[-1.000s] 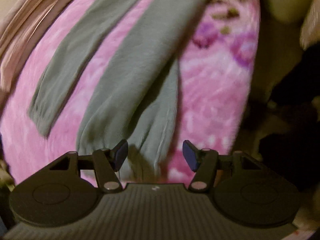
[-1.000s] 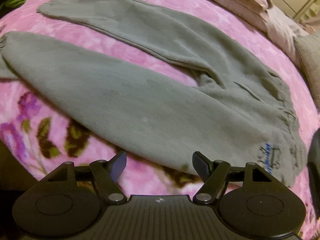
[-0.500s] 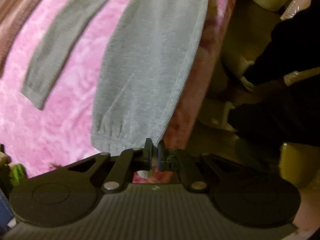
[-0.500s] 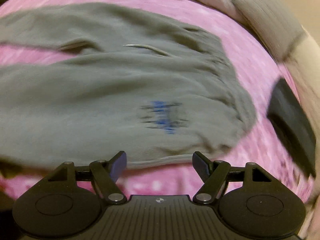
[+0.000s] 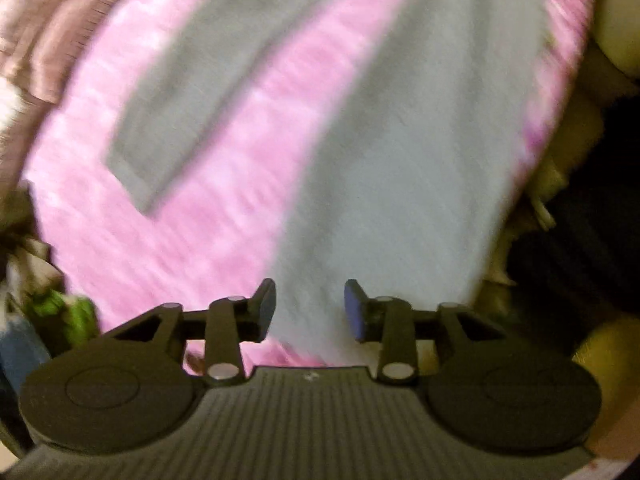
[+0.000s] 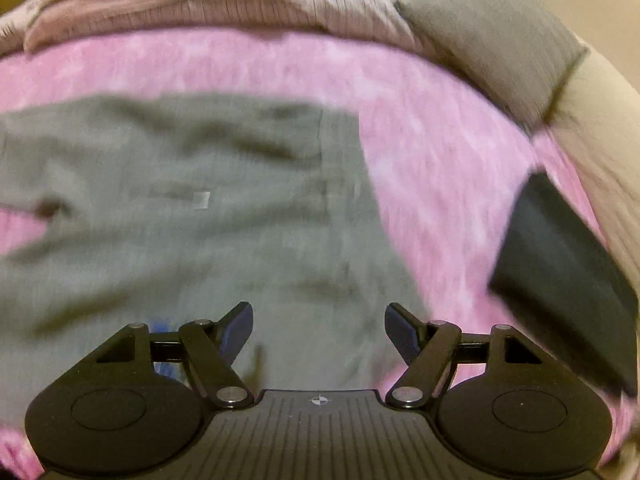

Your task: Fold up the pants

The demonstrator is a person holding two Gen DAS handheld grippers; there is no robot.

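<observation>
Pants [image 6: 192, 216] lie flat on pink blanket [image 6: 440, 152], one leg along its edge; left gripper [image 5: 310, 306] opening above that leg, nothing pinched; right gripper [image 6: 319, 330] spread wide over waistband, empty.

Grey pants [image 6: 192, 216] lie spread on a pink blanket [image 6: 440, 152], their waist end toward the blanket's right side and a small pale tag showing on the cloth. The right gripper [image 6: 319, 330] hangs above the waist part with its jaws wide apart and nothing between them. A grey pillow [image 6: 492, 36] lies at the blanket's far right corner and a dark flat object [image 6: 560, 272] at its right edge.
</observation>
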